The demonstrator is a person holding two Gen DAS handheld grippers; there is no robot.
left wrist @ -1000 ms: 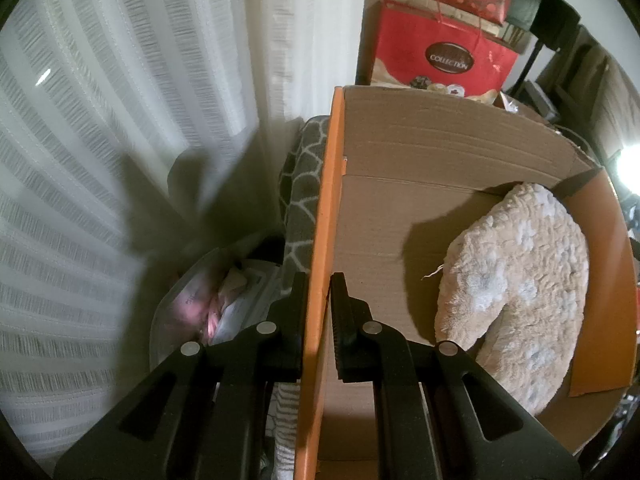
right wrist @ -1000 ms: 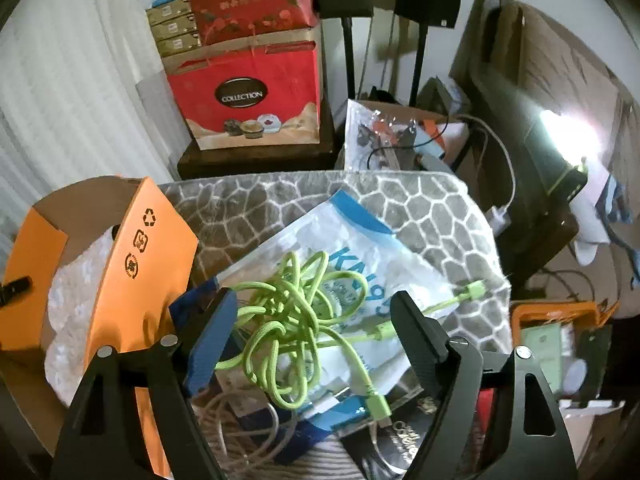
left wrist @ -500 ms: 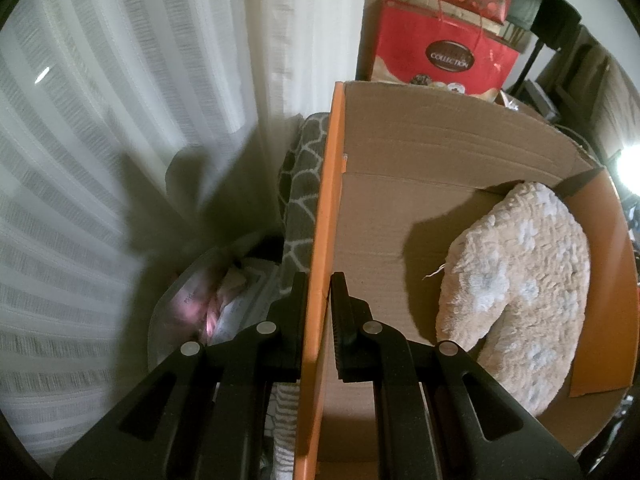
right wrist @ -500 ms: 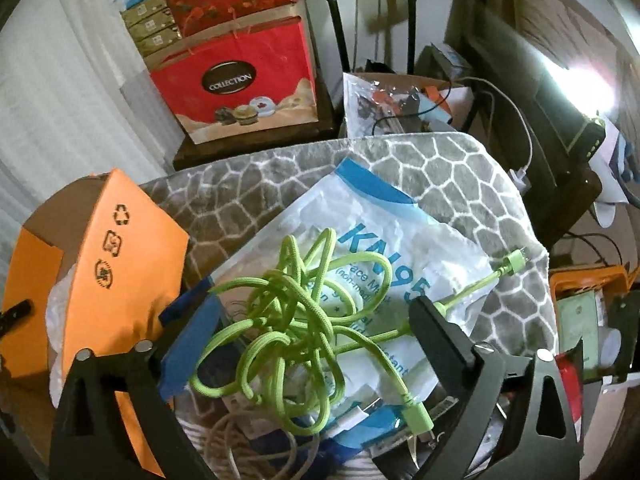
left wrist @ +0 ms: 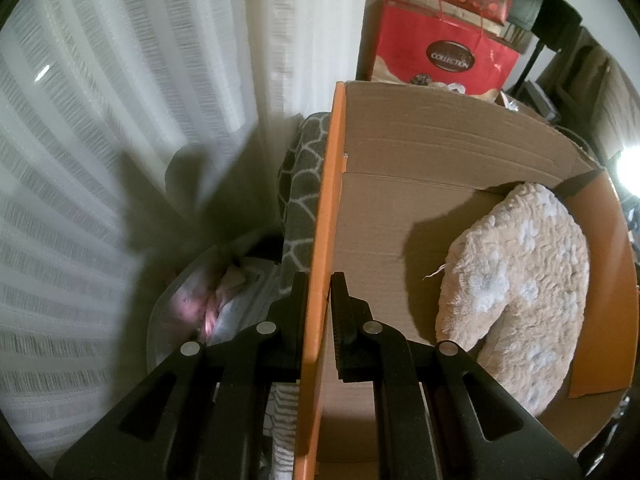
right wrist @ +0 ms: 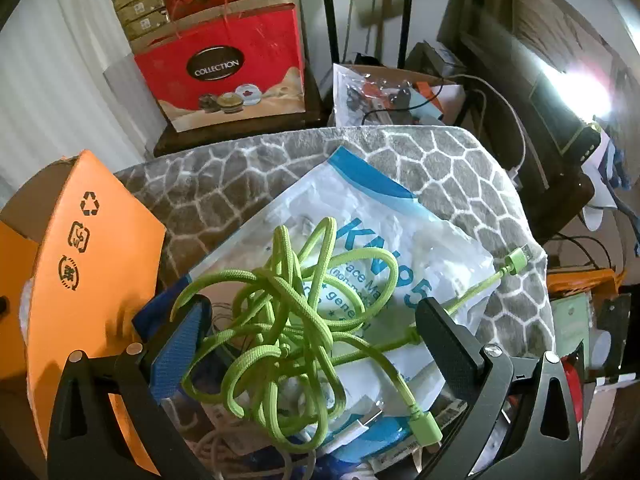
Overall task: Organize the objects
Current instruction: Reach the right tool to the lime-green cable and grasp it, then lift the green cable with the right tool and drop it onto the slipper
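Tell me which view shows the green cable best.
The right wrist view: the tangled green cable lies on the KN95 mask bag, between the open fingers of the right hand-held gripper, both plugs visible. The left wrist view shows none of it, only the left hand-held gripper clamping the cardboard box wall.

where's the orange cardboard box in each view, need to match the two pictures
Left wrist: the orange cardboard box fills the centre and right; the left gripper is clamped on its orange side wall, and a fluffy cream cushion lies inside.
Right wrist: the same box sits at the left edge, its orange flap showing recycling symbols, beside the open right gripper.
Shared landmark: the red COLLECTION gift bag.
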